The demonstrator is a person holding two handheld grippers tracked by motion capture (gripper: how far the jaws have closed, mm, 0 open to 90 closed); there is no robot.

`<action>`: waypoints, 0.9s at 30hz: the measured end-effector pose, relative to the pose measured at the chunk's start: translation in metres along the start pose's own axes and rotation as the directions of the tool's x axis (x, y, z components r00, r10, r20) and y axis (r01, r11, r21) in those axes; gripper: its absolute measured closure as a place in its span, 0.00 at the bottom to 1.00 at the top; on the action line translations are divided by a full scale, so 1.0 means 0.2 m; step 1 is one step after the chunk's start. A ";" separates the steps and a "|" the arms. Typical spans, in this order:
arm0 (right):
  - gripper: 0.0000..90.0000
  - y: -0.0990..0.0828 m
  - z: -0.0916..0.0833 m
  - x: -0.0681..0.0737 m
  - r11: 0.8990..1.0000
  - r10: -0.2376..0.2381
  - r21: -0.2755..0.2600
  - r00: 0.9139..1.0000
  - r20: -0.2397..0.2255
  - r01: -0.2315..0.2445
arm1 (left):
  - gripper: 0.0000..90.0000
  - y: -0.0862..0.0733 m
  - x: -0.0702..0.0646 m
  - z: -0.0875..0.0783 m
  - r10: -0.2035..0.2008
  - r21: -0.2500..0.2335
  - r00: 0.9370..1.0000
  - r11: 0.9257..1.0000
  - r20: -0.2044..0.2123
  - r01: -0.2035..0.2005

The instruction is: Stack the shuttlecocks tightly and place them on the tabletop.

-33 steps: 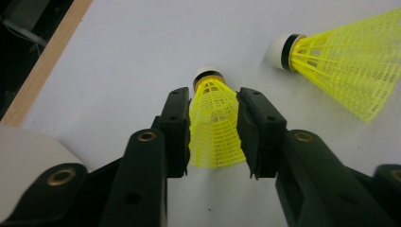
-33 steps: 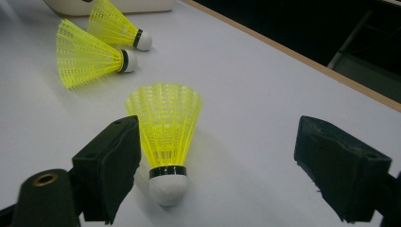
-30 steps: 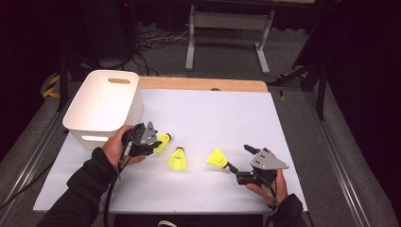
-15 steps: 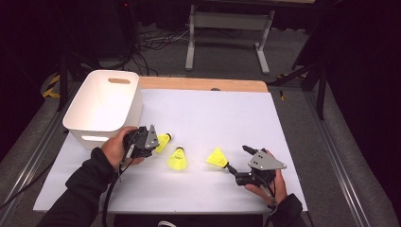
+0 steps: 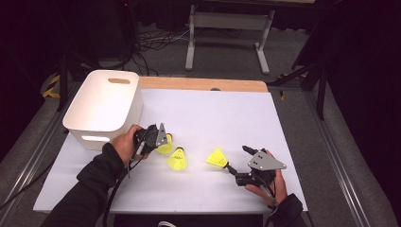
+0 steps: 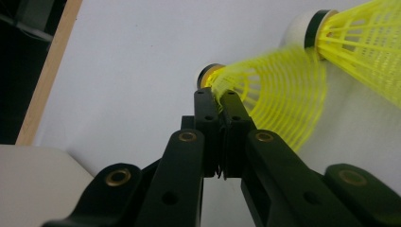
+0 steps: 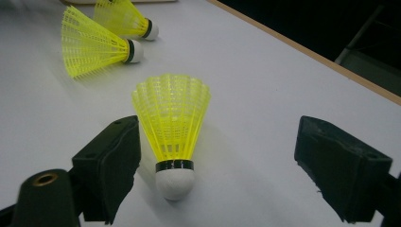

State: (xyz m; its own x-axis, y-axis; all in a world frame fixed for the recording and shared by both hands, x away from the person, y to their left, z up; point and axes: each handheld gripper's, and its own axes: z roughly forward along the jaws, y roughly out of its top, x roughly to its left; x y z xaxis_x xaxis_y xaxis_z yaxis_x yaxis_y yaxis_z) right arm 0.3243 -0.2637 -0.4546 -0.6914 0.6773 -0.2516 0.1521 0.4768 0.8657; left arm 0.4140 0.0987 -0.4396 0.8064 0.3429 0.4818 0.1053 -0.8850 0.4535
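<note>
Your left gripper has just closed its jaws on the skirt edge of one yellow shuttlecock on the table, probably to lift it into the white bin, while your right gripper waits with jaws wide open around another shuttlecock.

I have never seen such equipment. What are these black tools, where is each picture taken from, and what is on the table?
A person holds one pair of hand-held tongs in each hand; no robot arm is there. One camera looks down from above the table. Two more cameras ride on the tongs and look along their black jaws. On the white table lie three yellow shuttlecocks, beside a white bin. The left tongs have just closed and pinch the skirt edge of the left shuttlecock. The right tongs stand open around the right shuttlecock, not touching it. The middle shuttlecock lies free.
</note>
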 end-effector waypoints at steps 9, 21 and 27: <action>0.18 0.00 0.00 0.00 1.000 0.000 0.008 1.000 -0.013 0.000 | 0.98 0.04 0.10 -0.06 -0.119 0.089 0.993 0.989 -0.001 0.118; 0.18 0.00 0.02 0.01 1.000 0.000 0.029 0.999 -0.038 0.001 | 0.95 0.16 0.18 0.02 -0.238 0.147 0.971 0.962 0.028 0.232; 0.18 -0.01 0.01 0.00 1.000 0.002 0.027 0.999 -0.041 -0.001 | 0.95 0.23 0.18 0.07 -0.252 0.109 0.966 0.963 0.048 0.246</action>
State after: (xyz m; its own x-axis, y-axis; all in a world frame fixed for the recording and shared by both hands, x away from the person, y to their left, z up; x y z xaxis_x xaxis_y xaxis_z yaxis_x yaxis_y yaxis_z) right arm 0.3253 -0.2624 -0.4569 -0.7197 0.6545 -0.2318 0.1717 0.4913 0.8539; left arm 0.4558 0.0659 -0.4122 0.7809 0.5395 0.3149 0.3635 -0.8024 0.4733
